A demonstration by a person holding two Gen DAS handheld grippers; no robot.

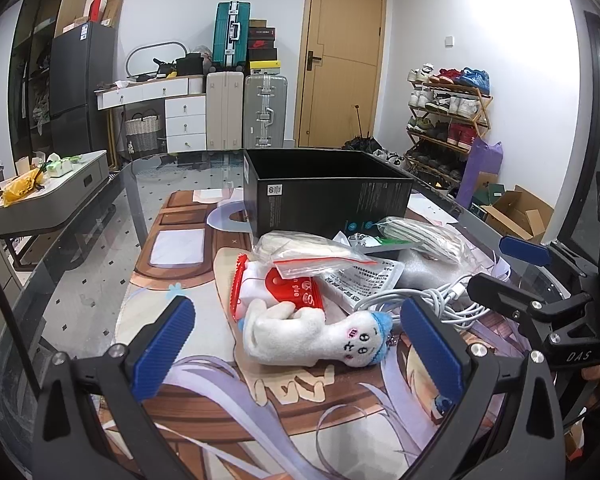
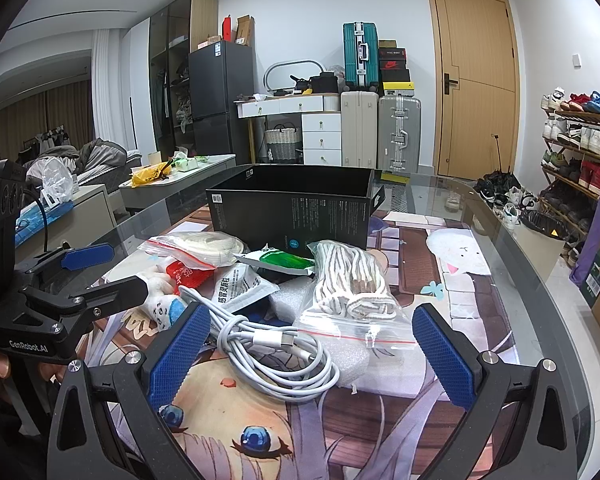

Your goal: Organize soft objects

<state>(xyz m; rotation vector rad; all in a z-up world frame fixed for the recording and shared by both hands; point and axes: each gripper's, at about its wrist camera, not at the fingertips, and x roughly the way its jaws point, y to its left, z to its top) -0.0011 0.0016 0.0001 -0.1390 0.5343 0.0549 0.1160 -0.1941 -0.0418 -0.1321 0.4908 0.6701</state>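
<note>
A white plush toy (image 1: 312, 336) with a blue cap lies on the printed mat, between the open fingers of my left gripper (image 1: 300, 344). It also shows at the left in the right wrist view (image 2: 164, 300). A coiled white cable (image 2: 276, 352) lies between the open fingers of my right gripper (image 2: 312, 356). Behind it lie a zip bag of striped cloth (image 2: 352, 284), a zip bag of cream cloth (image 2: 204, 246), a red packet (image 1: 296, 292) and a white printed pouch (image 2: 240, 286). An open black box (image 1: 324, 196) stands behind the pile.
The glass table (image 1: 80, 280) carries a printed anime mat (image 2: 460, 280). A white foam piece (image 2: 340, 344) lies under the cable. Shoe rack (image 1: 448, 120) and cardboard boxes (image 1: 516, 212) stand right of the table; a low grey table (image 1: 48, 188) stands to the left.
</note>
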